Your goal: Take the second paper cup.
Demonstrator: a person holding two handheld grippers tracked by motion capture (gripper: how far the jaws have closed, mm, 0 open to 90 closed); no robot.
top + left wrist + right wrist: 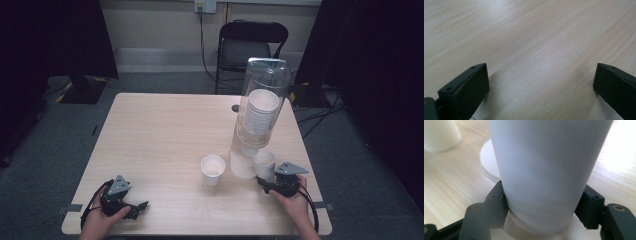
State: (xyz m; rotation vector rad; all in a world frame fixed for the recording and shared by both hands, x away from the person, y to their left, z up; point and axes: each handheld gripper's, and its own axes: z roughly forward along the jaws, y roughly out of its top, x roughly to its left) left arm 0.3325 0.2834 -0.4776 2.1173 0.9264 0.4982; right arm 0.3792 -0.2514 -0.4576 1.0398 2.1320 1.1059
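At the table's (150, 130) near right corner, about four o'clock from the cup dispenser (260, 107), the right gripper (267, 181) is clamped on a paper cup (264, 163), likely carrying it to nine o'clock beside the other cup (212, 169), while the left gripper (135, 209) rests open.

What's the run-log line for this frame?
right tongs: shut on cup, by dispenser | left tongs: open, empty, over table | second cup: upright, free
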